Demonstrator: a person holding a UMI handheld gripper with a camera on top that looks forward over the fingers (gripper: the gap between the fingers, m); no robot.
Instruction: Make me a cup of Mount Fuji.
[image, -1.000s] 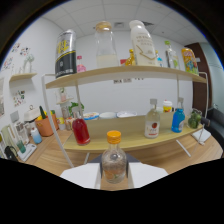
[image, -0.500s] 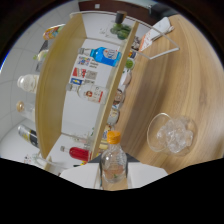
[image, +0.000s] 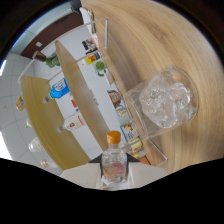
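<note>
My claw (image: 114, 172) clenched on bottle (image: 114, 162), orange cap fwd; view rolled, so bottle tipped; glass of ice (image: 167, 97) lies ahead, off to right on wood table (image: 150, 40); neck must swing over rim.

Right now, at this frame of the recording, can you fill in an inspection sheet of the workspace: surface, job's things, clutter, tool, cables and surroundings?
Surface: light wooden tabletop, seen tilted because the camera is rolled over.
Job's things: a clear glass of ice standing on the tabletop beyond the tool; a small clear bottle with an orange cap between the fingers.
Clutter: a two-tier wooden shelf carrying assorted bottles and cartons; labels not readable.
Tool: the tool is shut on the bottle, both white fingers pressing its sides.
Cables: nothing seen.
Surroundings: a white wall behind the shelf; a dark doorway-like area beside it.
</note>
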